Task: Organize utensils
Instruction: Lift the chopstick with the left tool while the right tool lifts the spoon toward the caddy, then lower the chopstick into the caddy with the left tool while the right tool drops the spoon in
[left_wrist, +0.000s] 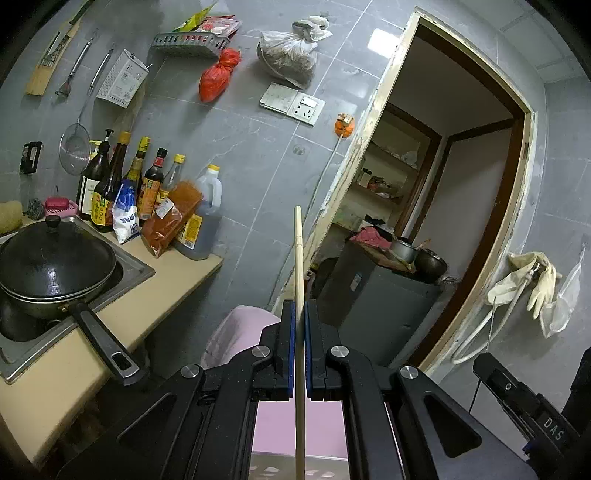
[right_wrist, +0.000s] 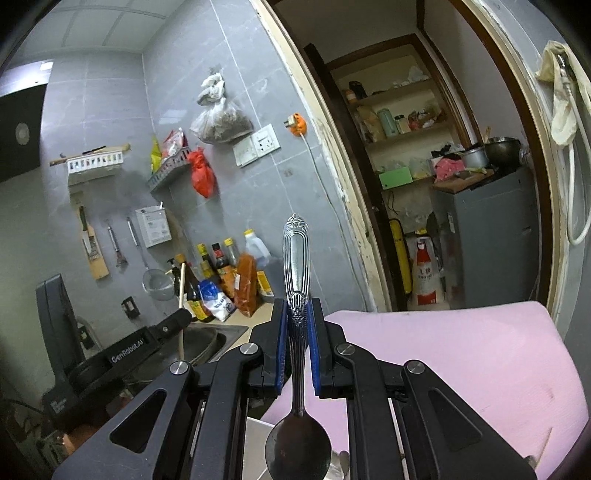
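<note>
The left gripper (left_wrist: 300, 314) was clamped on a pale, slender wooden chopstick (left_wrist: 299, 266), which ran lengthwise between its blue pads, tip pointing forward toward the grey tiled wall (left_wrist: 251, 147). The right gripper (right_wrist: 298, 314) pinched an ornate silver metal spoon (right_wrist: 297, 332) by its handle, handle end forward, bowl trailing behind the fingers.

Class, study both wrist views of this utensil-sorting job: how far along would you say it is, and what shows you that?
Mid-job, it seems. Done: both pickups, since each utensil is already lifted off any surface. In hand: the left gripper has its jaws shut on a wooden chopstick, and the right gripper clamps a metal spoon by its handle, bowl toward the camera. Left: setting both down; no utensil holder is clearly visible, so the destination cannot be told.
</note>
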